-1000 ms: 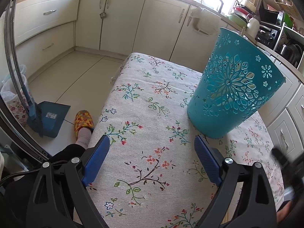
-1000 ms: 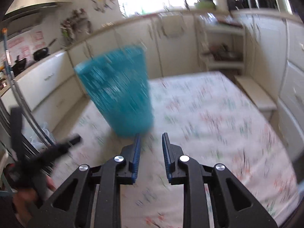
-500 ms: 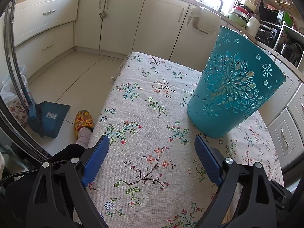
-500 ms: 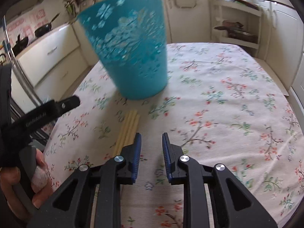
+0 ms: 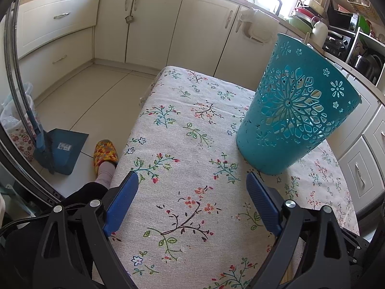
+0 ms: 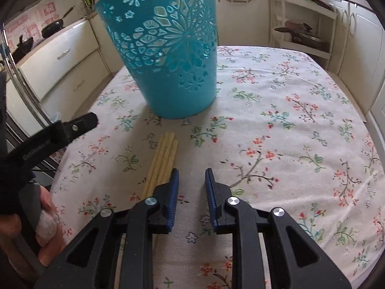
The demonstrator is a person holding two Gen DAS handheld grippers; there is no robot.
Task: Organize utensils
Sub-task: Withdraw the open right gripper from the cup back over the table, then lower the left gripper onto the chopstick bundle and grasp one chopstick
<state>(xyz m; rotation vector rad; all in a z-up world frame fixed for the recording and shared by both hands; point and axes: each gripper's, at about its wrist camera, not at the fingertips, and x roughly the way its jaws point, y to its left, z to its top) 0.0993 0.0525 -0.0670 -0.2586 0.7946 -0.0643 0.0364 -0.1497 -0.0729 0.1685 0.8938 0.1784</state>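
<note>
A teal cut-out plastic basket (image 5: 296,110) (image 6: 168,55) stands upright on the floral tablecloth (image 5: 180,120). A bundle of pale wooden chopsticks (image 6: 163,161) lies on the cloth in front of the basket. It sits just left of my right gripper (image 6: 191,172), and its near end is hidden under the left finger. The right jaws stand a narrow gap apart with only cloth between them. My left gripper (image 5: 191,177) hangs wide open above the cloth, near the basket's base, holding nothing. Its finger (image 6: 72,127) and the hand holding it show at the left of the right wrist view.
The table's left edge drops to the floor, where a blue dustpan and brush (image 5: 62,149) and a foot in a patterned slipper (image 5: 104,153) are. Cream cabinets ring the table. An open shelf rack (image 6: 303,31) stands beyond the far right corner.
The right gripper has dipped and tilted downward toward the cloth, bringing the chopsticks into view beside its left finger. The left gripper has stayed put.
</note>
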